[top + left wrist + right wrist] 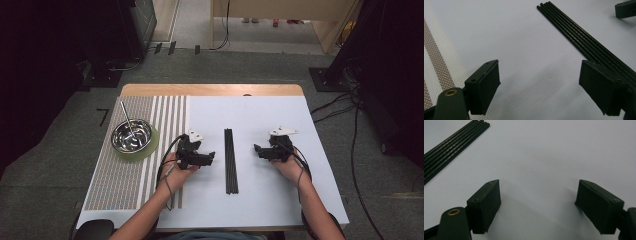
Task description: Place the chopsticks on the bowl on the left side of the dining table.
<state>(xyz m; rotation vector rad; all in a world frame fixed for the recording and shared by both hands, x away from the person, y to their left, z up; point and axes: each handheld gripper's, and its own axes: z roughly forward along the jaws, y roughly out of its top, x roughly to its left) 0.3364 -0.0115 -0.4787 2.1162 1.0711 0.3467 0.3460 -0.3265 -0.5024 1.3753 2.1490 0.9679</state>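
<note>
Starting at the left, I have a steel bowl (132,135) on a green mat (150,148), well away on the striped placemat (120,175), with a thin metal rod (126,119) leaning in it; I read that as parked out of the working area. My left gripper (210,158) rests low on the white sheet (260,115) with its jaws spread wide and empty, pointing inward at the bundle of black rods (230,160), which lies straight down the middle between both hands, probably so either side can reach it. My right gripper (258,149) mirrors this, jaws wide and holding nothing, near the bundle but apart from it. In the left gripper view the rods (584,40) run behind the right-hand pad, so their near end is hidden; in the right gripper view they (451,147) are cut off at the frame edge. I cannot count them for certain.
</note>
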